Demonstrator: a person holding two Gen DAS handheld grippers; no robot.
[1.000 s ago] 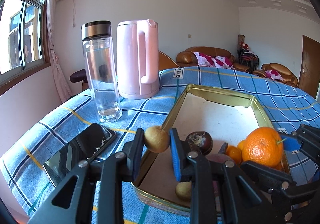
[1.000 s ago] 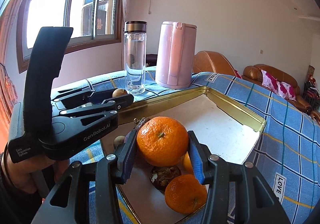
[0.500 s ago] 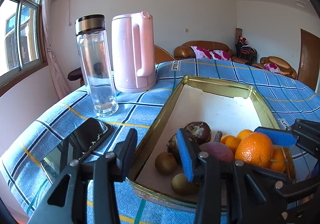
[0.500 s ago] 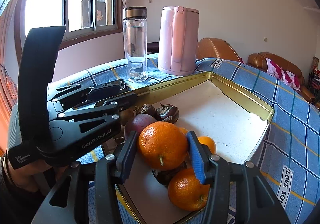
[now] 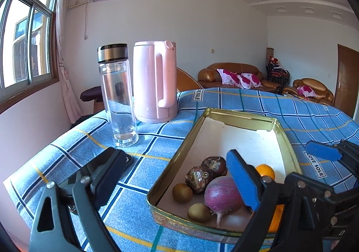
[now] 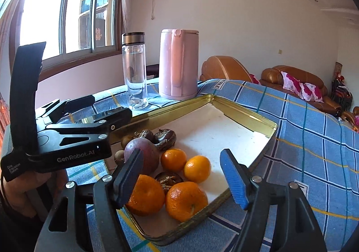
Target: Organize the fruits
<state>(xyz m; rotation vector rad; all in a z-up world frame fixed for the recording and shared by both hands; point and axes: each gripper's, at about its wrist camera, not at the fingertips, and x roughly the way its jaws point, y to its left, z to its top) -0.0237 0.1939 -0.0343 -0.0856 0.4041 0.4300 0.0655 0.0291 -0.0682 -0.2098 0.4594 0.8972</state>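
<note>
A gold tin tray point(image 5: 242, 116) point(image 6: 244, 115) with a white lining holds the fruit at its near end. A purple fruit point(image 5: 222, 194) point(image 6: 143, 155) lies beside two small brown fruits point(image 5: 182, 192), wrinkled dark fruits point(image 5: 198, 179) point(image 6: 166, 137) and several oranges point(image 6: 186, 200). My left gripper point(image 5: 175, 177) point(image 6: 98, 109) hangs over the tray's near left corner, its jaws opening wide with nothing held between them. My right gripper point(image 6: 181, 177) is just above the oranges, its jaws opening and its pads off the fruit. Its blue pad point(image 5: 323, 153) shows at the right of the left wrist view.
A glass bottle point(image 5: 117, 99) point(image 6: 134, 72) and a pink kettle point(image 5: 154, 81) point(image 6: 178, 65) stand behind the tray on the blue checked cloth point(image 5: 258, 99). A black phone point(image 5: 129, 159) lies left of the tray. The tray's far half is bare.
The left gripper let go of a small brown fruit and the right let go of an orange; both fruits now lie in the tray. Both jaws spread and drew back slightly.
</note>
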